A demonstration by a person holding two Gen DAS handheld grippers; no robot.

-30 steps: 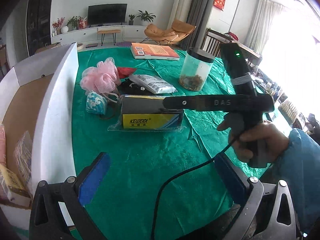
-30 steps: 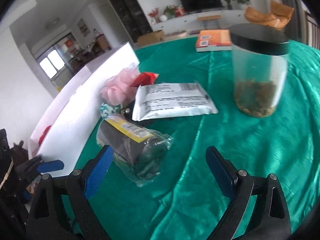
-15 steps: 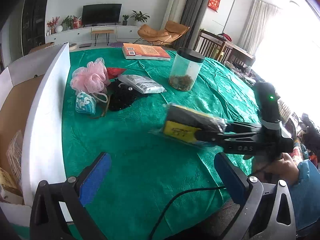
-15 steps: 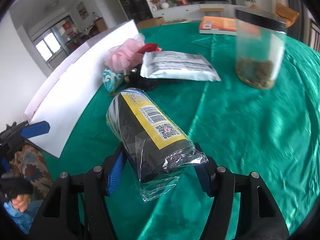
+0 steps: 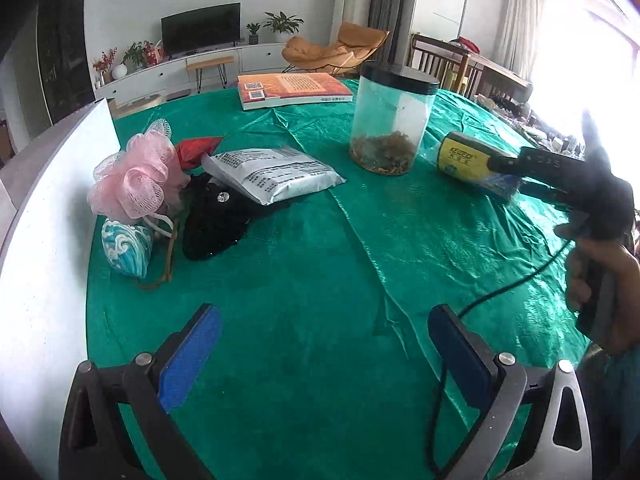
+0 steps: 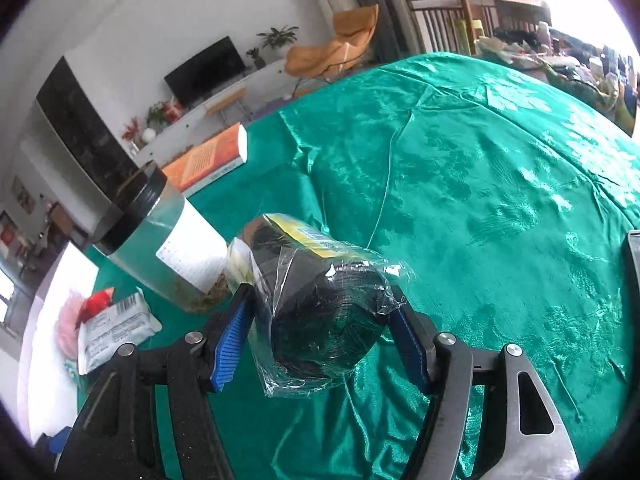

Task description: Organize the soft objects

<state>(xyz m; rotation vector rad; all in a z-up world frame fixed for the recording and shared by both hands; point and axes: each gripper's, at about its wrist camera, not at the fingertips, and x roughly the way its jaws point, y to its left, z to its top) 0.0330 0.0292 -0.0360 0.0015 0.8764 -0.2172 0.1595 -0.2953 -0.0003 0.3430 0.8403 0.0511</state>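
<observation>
Your right gripper (image 6: 320, 336) is clamped around a black roll in clear plastic wrap with a yellow label (image 6: 316, 304), held above the green satin tabletop (image 6: 480, 208). Your left gripper (image 5: 320, 360) hangs wide open, holding nothing. The pink mesh pouf (image 5: 132, 178), blue wave-print pouch (image 5: 124, 246) and black fabric bundle (image 5: 216, 220) remain unsorted beside the white box wall (image 5: 44, 240), so most work seems left.

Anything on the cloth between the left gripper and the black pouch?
No, that stretch is bare in the left wrist view: only the green tablecloth lies between the open left gripper and the black pouch.
</observation>
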